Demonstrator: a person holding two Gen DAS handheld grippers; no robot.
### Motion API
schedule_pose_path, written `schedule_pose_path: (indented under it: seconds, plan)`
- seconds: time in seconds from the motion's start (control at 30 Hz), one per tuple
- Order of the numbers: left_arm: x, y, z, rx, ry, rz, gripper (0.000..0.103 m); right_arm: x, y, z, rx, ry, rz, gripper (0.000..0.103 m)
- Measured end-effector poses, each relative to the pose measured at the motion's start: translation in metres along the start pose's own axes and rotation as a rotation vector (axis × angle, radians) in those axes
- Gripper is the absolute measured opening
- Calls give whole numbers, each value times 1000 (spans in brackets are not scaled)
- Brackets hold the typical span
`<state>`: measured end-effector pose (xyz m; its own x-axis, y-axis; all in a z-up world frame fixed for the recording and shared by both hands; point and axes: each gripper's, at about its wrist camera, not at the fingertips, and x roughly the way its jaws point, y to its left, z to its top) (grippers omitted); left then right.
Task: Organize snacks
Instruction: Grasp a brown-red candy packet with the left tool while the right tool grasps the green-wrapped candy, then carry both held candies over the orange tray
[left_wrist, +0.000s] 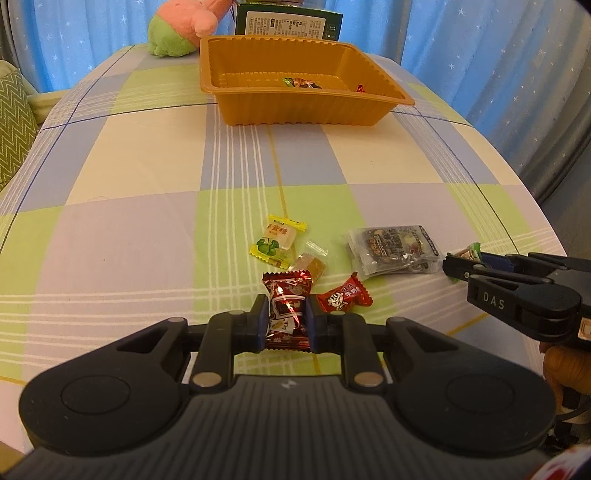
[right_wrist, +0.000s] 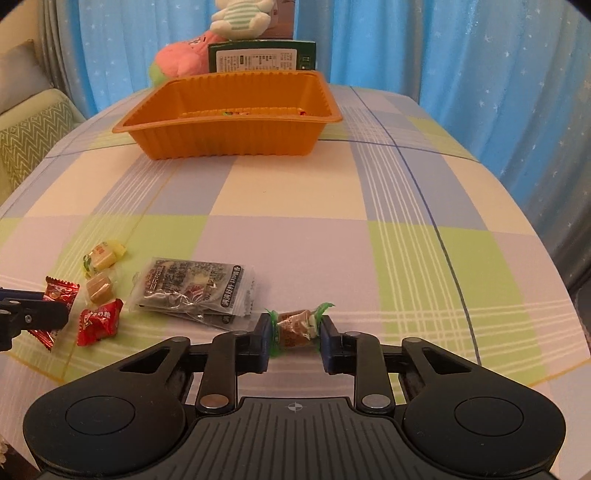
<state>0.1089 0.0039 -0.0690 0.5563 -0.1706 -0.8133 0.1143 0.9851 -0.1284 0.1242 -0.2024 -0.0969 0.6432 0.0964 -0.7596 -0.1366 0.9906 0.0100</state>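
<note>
left wrist view, five loose snacks, one orange tray

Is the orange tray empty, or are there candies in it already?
Not empty. The orange tray already holds a few wrapped candies on its floor, near the back; most of it is bare.

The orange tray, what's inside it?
Inside the orange tray, a few wrapped candies lie at the far end, with a red one in the corner. The near wall hides part of the tray floor, so more could lie there.

Wrapped snacks before orange tray
</note>
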Motion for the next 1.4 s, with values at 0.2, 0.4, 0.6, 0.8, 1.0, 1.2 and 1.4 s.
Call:
schedule_pose_path:
  seconds: [0.2,0.4,0.6,0.8,1.0,1.2,1.4]
  plan:
    - [-7,-2,6,2,-22,-5,19,-14,-11,5,45,-13,-1,26]
    - [-13,-6,21,6,-55,-14,19,-32,-14,19,71,-43,24,26]
    - [-22,-8,42,10,-96,-19,19,-49,-10,40,64,-84,60,26]
    - [-26,-10,64,13,-129,-27,19,-55,-7,57,56,-111,80,26]
    - [-28,-11,81,17,-149,-30,19,-56,-3,71,41,-126,93,26]
    - [-25,-10,90,16,-148,-33,19,-51,-5,84,39,-131,99,26]
    - [-19,-7,105,5,-144,-34,19,-42,-9,101,44,-127,108,26]
